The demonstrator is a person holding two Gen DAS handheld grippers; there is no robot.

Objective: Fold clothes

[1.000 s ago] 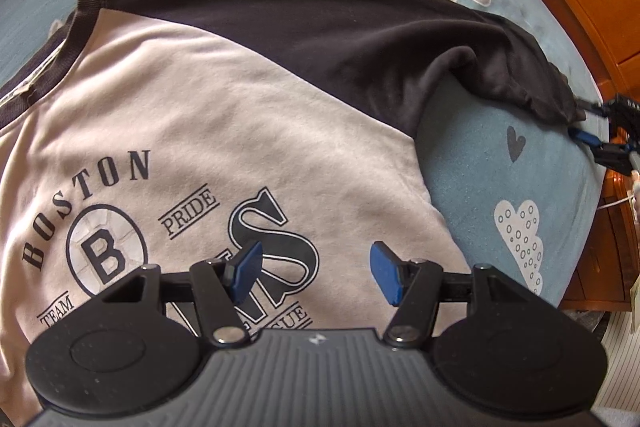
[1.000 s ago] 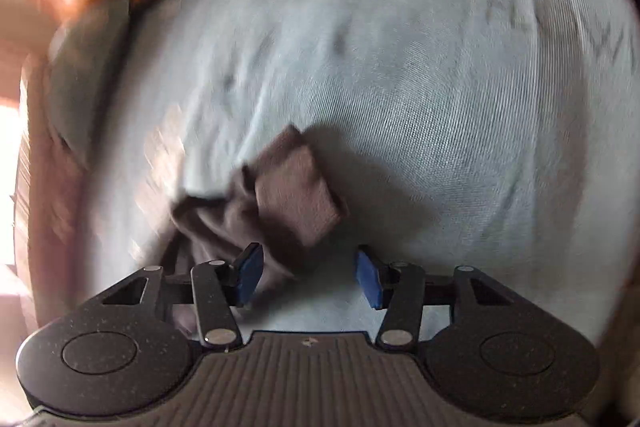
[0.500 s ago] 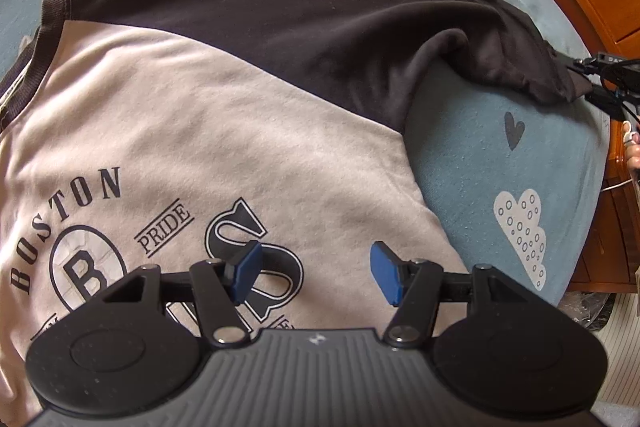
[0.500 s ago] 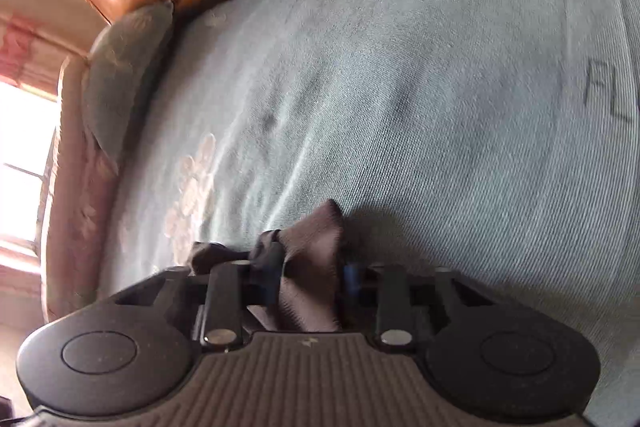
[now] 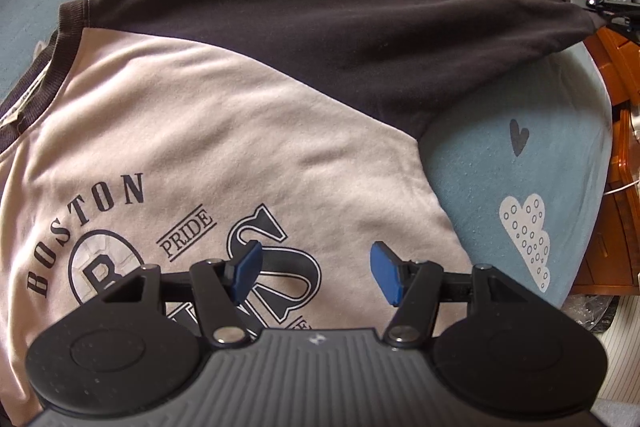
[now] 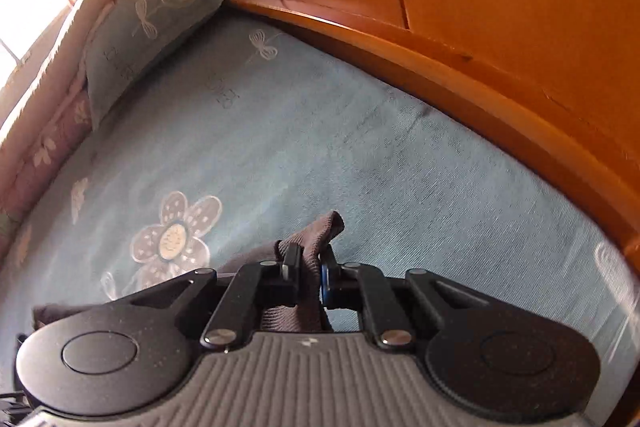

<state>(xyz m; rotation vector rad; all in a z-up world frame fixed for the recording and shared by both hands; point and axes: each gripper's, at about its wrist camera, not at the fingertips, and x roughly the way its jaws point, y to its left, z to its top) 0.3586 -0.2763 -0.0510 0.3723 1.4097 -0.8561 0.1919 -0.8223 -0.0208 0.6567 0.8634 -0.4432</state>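
A pale shirt (image 5: pixel 208 131) with dark raglan sleeves and a "BOSTON" print lies spread on the blue bedsheet (image 5: pixel 520 99). My left gripper (image 5: pixel 314 269) hovers open over the printed chest, nothing between its blue pads. The shirt's dark sleeve (image 5: pixel 380 31) stretches taut to the upper right, where my right gripper (image 5: pixel 600 11) pinches its cuff. In the right wrist view my right gripper (image 6: pixel 308 273) is shut on the sleeve cuff (image 6: pixel 320 231), which sticks up between the fingers above the sheet.
An orange wooden headboard (image 6: pixel 460 7) runs along the far side of the bed. A blue pillow (image 6: pixel 148 23) lies at the upper left, against a pink bolster. Flower and heart prints (image 5: pixel 524 231) mark the sheet. The bed's edge drops off at right in the left wrist view.
My right gripper closed on the sleeve cuff and lifted it, pulling the sleeve from crumpled to straight and taut. The left gripper stayed open above the print, shifting only slightly.
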